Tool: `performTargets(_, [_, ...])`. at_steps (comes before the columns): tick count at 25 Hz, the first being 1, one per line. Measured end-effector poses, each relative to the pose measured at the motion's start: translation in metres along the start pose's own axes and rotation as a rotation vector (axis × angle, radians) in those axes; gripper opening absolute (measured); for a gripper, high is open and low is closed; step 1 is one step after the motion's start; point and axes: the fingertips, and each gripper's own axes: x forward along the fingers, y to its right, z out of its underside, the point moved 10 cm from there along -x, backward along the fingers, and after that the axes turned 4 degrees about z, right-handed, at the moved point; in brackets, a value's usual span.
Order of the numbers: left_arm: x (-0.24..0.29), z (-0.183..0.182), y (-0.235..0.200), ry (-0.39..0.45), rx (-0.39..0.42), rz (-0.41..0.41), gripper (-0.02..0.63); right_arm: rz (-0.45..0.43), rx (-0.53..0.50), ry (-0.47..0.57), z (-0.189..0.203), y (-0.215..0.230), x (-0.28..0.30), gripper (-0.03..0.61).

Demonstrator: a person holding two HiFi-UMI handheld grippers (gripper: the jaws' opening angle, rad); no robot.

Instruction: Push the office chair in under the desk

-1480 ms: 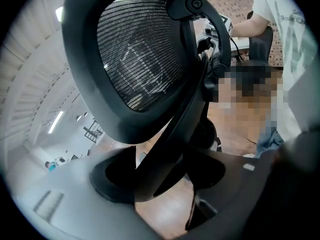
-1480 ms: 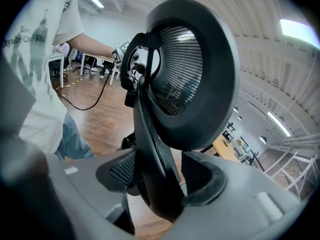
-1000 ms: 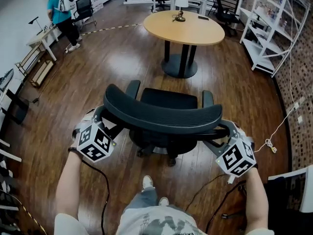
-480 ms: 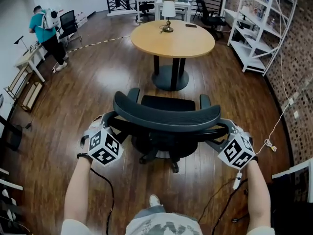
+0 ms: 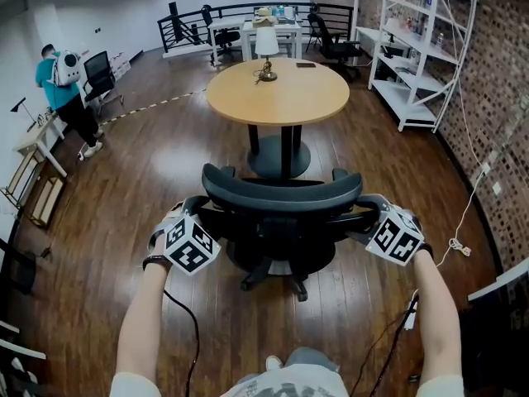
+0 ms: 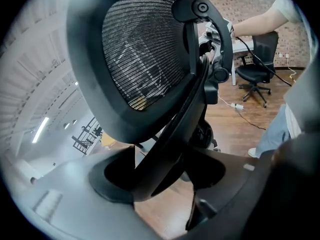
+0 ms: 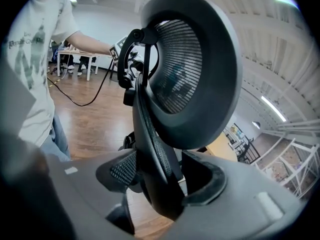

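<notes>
The office chair is being rolled closer to the round bench.
Its backrest is being pinched at each end by the left claw and the right claw; the gap is being closed, but the seat is not yet tucked under.
</notes>
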Motion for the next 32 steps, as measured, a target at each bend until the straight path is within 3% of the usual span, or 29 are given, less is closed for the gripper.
performTargets(32, [0.149, -0.065, -0.156, -0.043, -0.044, -0.001, 0.322, 0.007, -0.035, 0.04, 0.026, 0.192, 0.127, 0.268])
